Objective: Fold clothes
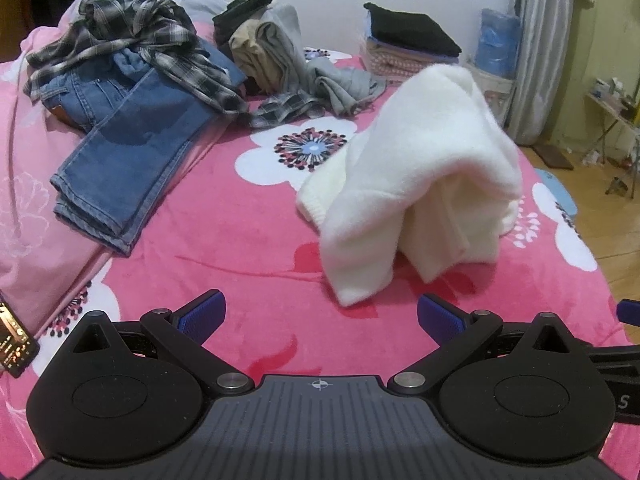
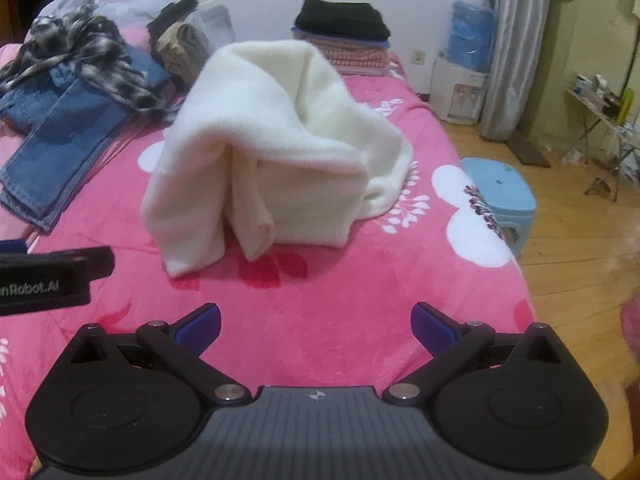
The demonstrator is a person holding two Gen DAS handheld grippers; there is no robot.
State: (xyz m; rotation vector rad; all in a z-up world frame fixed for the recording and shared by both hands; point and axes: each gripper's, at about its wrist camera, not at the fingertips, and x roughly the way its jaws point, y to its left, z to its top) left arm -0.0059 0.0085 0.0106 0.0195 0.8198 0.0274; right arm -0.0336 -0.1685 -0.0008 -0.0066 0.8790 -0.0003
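Item: white sweater (image 1: 424,176), fluffy knit, heaped in a loose mound on the pink flowered bed (image 1: 248,232). In the left wrist view it sits at about 1 o'clock from the left gripper (image 1: 320,316); in the right wrist view, at about 11 o'clock from the right gripper (image 2: 316,326). Not yet laid flat; sleeves and hem are tucked under the heap and cannot be told apart.

Jaws: both pairs stand wide apart, nothing between them, pointing downward over bare bedspread, short of the sweater.

Other stock on the bed:
- blue jeans (image 1: 132,148), roughly folded, at 10 o'clock.
- plaid shirt (image 1: 136,36), crumpled on top of the jeans.
- grey and tan garments (image 1: 272,48), heaped at 12 o'clock.
- folded stack (image 1: 408,40) topped by a dark piece, far edge at 1 o'clock.
- phone (image 1: 12,340), screen lit, at the left edge of the bed.

Off the bed: blue stool (image 2: 500,188) on the wooden floor beside the right edge.

Risks, as judged:
- The thick pile hides the edges; a pinch on the mound's top would likely take several layers and lift a lump, not a hem.
- A low pinch could catch the plush bedspread along with the knit.
- The sweater lies near the right edge; a hard pull that way could slide it toward the floor.
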